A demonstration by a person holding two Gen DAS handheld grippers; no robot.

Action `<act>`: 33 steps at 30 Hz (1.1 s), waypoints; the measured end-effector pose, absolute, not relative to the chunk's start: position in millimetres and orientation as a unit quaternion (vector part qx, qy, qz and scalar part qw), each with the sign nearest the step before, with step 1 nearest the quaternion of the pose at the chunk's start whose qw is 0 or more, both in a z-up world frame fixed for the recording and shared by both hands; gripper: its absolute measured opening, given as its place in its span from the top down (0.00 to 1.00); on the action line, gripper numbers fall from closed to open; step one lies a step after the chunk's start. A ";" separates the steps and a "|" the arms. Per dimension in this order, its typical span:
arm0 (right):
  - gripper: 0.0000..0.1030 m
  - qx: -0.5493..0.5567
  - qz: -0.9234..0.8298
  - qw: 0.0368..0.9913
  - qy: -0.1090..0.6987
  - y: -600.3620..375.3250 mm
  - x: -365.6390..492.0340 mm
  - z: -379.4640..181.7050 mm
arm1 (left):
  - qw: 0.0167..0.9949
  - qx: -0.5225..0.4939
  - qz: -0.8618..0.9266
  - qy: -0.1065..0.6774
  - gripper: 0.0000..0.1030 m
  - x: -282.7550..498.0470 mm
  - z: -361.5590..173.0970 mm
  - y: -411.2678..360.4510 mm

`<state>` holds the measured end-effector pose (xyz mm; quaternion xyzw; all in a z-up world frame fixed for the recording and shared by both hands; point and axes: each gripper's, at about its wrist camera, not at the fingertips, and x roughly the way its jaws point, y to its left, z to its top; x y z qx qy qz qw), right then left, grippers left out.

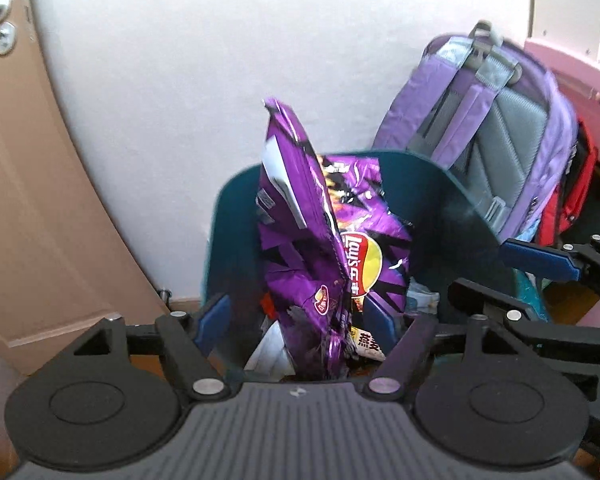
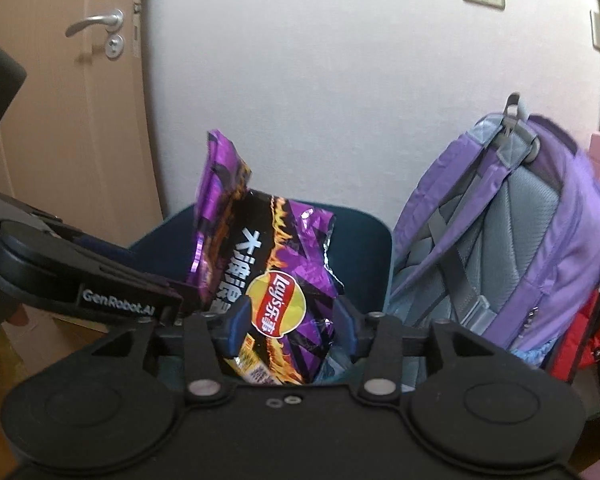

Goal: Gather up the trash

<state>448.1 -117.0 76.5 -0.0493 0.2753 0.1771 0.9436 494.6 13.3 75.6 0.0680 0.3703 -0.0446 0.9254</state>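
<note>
Black linkage arms and round pivot housings fill the foreground of both wrist views, each tool tilted downward toward a dark teal trash bin (image 1: 452,200) that stands against a pale wall (image 1: 188,80). The left gripper (image 1: 296,322) has its blue-padded fingers (image 1: 212,320) spread wide, one either side of a purple chip bag (image 1: 324,248), and neither pad presses on the foil. The right gripper (image 2: 290,326) is parted more narrowly; its blue pads (image 2: 238,326) stand close beside the bag's lower part, and contact there seems absent, though the crumpled foil makes it hard to be sure.

The chip bag is glossy purple with black slashes, flame graphics and a red-and-yellow Lay's roundel. It sits inside the bin, long axis roughly upright, its torn top edge poking above the rim and leaning toward the wall, its lower end down among paper scraps (image 1: 272,350). The roundel reads sideways, so the bag is turned on its side relative to its print.

Just right of the bin, a lilac-and-grey backpack (image 2: 532,240) leans upright, with a red bag (image 2: 592,332) behind it. A tan door (image 2: 60,100) with a lever handle stands at left.
</note>
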 end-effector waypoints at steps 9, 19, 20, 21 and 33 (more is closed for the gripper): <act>0.40 -0.042 0.189 0.950 0.244 -123.3 384.8 117.8 | 0.944 0.070 -0.056 0.319 0.23 418.4 110.4 20.0; 0.23 -0.035 0.203 0.955 0.214 -133.4 314.2 144.1 | 0.957 0.052 -0.061 0.278 0.22 340.4 131.6 23.4; 0.21 -0.037 0.206 0.955 0.210 -134.1 307.4 145.8 | 0.958 0.049 -0.063 0.275 0.21 333.1 132.8 23.7; 0.20 -0.039 0.207 0.955 0.207 -134.8 300.9 147.6 | 0.959 0.047 -0.063 0.271 0.19 325.7 133.9 23.9; 0.00 -0.021 0.222 0.957 0.187 -142.1 240.7 154.7 | 0.977 0.023 -0.043 0.209 0.02 247.7 136.1 36.5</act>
